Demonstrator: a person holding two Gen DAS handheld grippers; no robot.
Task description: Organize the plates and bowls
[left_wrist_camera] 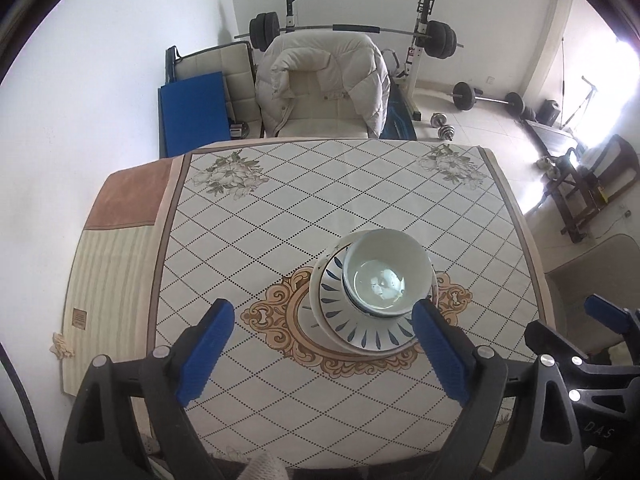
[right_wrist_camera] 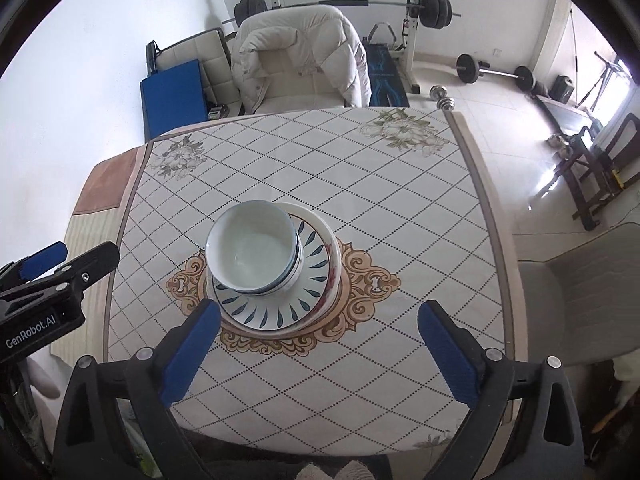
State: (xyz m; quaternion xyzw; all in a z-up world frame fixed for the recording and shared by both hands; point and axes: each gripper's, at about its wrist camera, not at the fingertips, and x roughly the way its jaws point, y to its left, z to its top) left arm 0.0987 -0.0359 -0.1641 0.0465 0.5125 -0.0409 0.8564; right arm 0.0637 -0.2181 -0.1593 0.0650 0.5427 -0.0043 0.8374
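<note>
A stack of dishes stands on the ornament in the middle of the table [left_wrist_camera: 280, 208]. Two nested white bowls [left_wrist_camera: 380, 272] with blue rim lines sit on top of a plate with blue leaf marks [left_wrist_camera: 360, 332]; under it lies a wider dish with a red flower pattern [right_wrist_camera: 334, 264]. In the right wrist view the same bowls [right_wrist_camera: 252, 248] and the leaf plate [right_wrist_camera: 272, 312] show from the other side. My left gripper [left_wrist_camera: 324, 312] hovers open above the stack's near left side, with nothing in its grip. My right gripper [right_wrist_camera: 320, 312] is open above the near right side, also holding nothing.
A chair draped with a white padded jacket [left_wrist_camera: 324, 84] stands behind the table. A barbell rack [left_wrist_camera: 420, 32], dumbbells [left_wrist_camera: 444, 126] and a blue mat [left_wrist_camera: 196, 112] lie beyond. Another pale chair [right_wrist_camera: 580, 288] sits at the table's right edge.
</note>
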